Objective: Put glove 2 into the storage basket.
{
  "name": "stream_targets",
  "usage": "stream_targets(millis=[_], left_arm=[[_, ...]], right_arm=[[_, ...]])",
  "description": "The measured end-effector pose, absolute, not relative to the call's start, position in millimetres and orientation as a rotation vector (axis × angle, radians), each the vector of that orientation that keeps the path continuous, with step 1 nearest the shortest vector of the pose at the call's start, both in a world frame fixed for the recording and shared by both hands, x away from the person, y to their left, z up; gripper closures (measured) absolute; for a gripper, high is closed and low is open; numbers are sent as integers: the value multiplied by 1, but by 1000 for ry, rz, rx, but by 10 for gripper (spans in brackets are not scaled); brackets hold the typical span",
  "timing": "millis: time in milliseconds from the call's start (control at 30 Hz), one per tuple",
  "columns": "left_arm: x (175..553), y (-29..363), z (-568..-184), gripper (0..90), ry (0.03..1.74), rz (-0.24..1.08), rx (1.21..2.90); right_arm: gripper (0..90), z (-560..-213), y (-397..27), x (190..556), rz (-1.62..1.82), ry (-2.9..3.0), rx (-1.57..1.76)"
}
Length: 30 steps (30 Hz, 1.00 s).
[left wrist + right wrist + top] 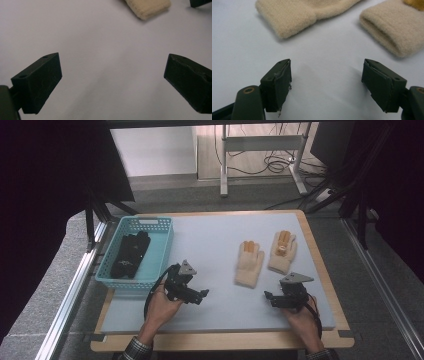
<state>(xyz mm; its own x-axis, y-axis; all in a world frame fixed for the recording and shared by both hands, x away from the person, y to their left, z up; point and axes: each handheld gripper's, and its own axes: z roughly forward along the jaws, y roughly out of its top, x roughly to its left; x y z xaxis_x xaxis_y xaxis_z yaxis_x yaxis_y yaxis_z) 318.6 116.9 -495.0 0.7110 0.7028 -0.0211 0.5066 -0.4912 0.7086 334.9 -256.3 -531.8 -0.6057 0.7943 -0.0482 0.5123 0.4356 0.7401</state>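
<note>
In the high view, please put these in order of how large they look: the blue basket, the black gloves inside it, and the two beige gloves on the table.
1. Blue basket, clearly the largest.
2. Black gloves, lying together in the basket.
3. The two beige gloves: left beige glove and right beige glove look about alike, so I do not rank them.

2 cream gloves (250,262) (282,251) with orange fingers, black gloves (131,254) in a turquoise basket (162,251), pale grey table (220,240) edged in wood.
</note>
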Motion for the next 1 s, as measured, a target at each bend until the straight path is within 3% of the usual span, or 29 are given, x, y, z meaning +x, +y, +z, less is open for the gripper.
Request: stream_targets(millis=[467,1000], left_arm=[[300,132,-538,18,1011,385,2192],[296,134,-550,18,1023,363,2171]], right_arm=[[232,-532,-256,335,989,2303,1109],[225,-532,-256,335,990,2307,1108]])
